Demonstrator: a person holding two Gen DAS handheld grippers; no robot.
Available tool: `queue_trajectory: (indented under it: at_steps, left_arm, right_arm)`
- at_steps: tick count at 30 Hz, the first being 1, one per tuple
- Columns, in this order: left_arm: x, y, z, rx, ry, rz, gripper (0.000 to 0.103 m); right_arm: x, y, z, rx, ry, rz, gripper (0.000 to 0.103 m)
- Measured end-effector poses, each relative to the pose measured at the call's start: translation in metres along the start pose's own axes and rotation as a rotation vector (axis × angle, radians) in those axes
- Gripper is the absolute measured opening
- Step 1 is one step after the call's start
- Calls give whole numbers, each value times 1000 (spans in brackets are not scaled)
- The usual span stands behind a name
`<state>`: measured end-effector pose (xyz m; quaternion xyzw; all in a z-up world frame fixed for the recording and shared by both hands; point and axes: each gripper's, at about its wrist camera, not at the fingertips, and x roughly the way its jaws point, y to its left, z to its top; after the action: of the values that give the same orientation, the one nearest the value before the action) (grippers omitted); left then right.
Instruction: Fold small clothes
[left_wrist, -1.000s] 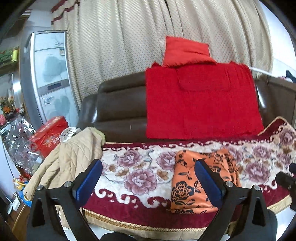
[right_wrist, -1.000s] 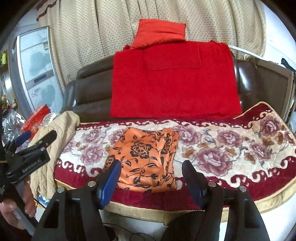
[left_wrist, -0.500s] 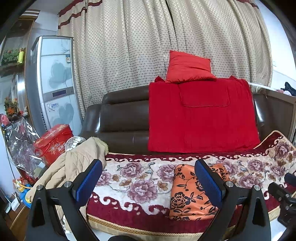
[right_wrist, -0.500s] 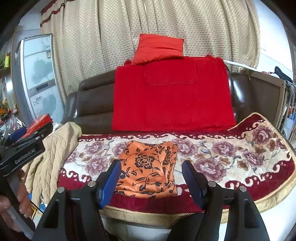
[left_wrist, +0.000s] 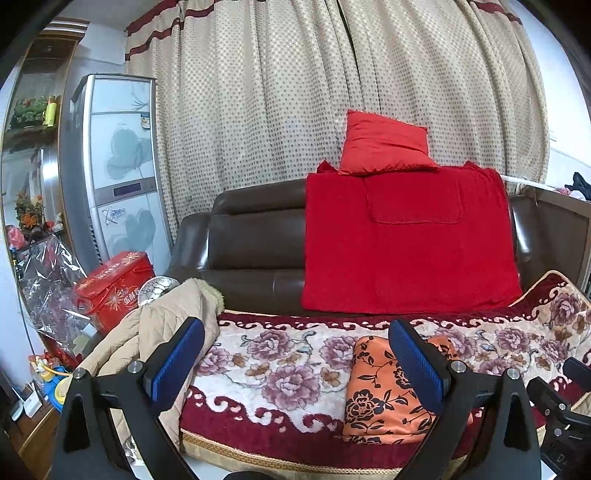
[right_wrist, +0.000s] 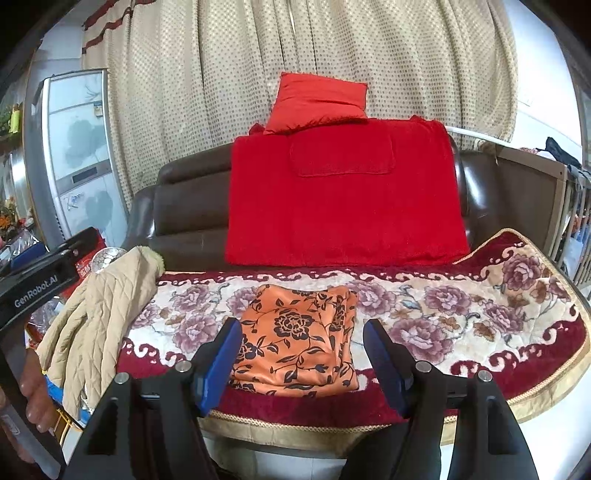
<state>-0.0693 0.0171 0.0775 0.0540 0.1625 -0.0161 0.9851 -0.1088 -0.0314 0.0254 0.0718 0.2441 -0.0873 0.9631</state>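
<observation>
An orange garment with a black flower print (right_wrist: 301, 338) lies folded into a compact rectangle on the flowered seat cover (right_wrist: 461, 314) of a brown sofa. In the left wrist view the same orange garment (left_wrist: 384, 391) sits low and right, partly behind a blue pad. My right gripper (right_wrist: 303, 356) hovers open in front of the sofa edge, short of the garment, with nothing between its blue pads. My left gripper (left_wrist: 295, 354) is also open and empty, held back from the seat, left of the garment.
A beige quilted jacket (right_wrist: 99, 317) hangs over the sofa's left arm. A red blanket (right_wrist: 343, 199) drapes the backrest with a red cushion (right_wrist: 317, 101) on top. A red box (left_wrist: 114, 288), crinkled plastic and a tall white appliance (left_wrist: 118, 166) stand at the left. A wooden crib rail (right_wrist: 554, 206) is at the right.
Both grippers have risen and drawn back from the sofa, so the garment and seat sit lower and smaller in both views. The jaws have not changed and the garment has not moved.
</observation>
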Motion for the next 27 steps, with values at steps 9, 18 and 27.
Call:
queue_trajectory:
  at_steps: [9,18,27]
  left_arm:
    - [-1,7,0,-17,3,12,100]
    - [0,10,-1,-16,10,21,100]
    - [-1,10,-1,-13,8,25,100]
  right_arm:
    - [-4,7,0,-6,-18,-4,73]
    - [3,14,-3,-12,11,-8,73]
    - [7,16,-4,-17,17,-12,73]
